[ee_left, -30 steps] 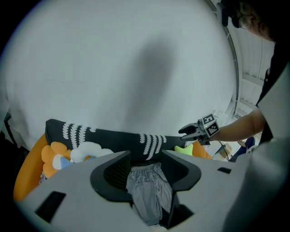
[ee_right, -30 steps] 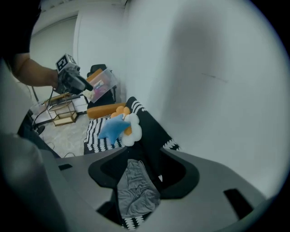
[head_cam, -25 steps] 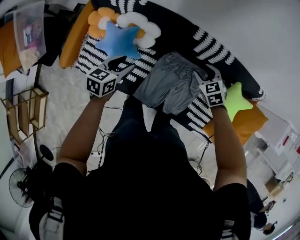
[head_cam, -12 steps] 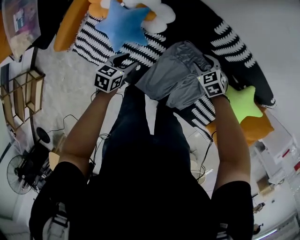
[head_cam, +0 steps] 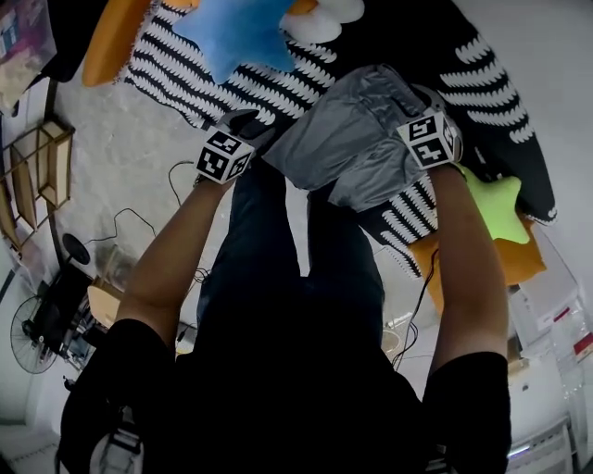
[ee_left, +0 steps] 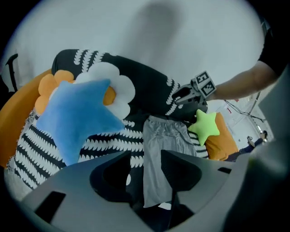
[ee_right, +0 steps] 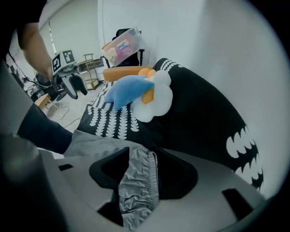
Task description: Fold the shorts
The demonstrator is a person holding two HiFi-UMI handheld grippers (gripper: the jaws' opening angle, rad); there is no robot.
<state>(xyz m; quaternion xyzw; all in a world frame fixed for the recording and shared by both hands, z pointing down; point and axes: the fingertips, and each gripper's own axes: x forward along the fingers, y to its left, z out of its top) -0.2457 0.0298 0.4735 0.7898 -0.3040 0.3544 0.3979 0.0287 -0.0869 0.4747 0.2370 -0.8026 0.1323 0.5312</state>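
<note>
Grey shorts [head_cam: 352, 139] lie spread on a black-and-white patterned cover [head_cam: 185, 79], one end at its near edge. My left gripper [head_cam: 259, 137] hovers at their left corner. Its open jaws frame one leg of the shorts [ee_left: 161, 149] in the left gripper view, where that gripper [ee_left: 146, 158] grips nothing. My right gripper [head_cam: 422, 106] is over the shorts' right side. In the right gripper view its jaws [ee_right: 145, 150] have just been closing, and the gathered waistband [ee_right: 136, 181] shows between them without being pinched.
A blue star pillow [head_cam: 236, 28] and a white-and-orange flower pillow [ee_left: 113, 90] lie behind the shorts. A green star pillow [head_cam: 496, 204] rests on an orange cushion [head_cam: 463, 255] to the right. A wooden rack [head_cam: 37, 176], cables [head_cam: 139, 218] and a fan [head_cam: 32, 338] occupy the floor at left.
Both grippers have come down closer to the shorts, the left toward their left corner, the right onto their right side. The head view has tipped lower.
</note>
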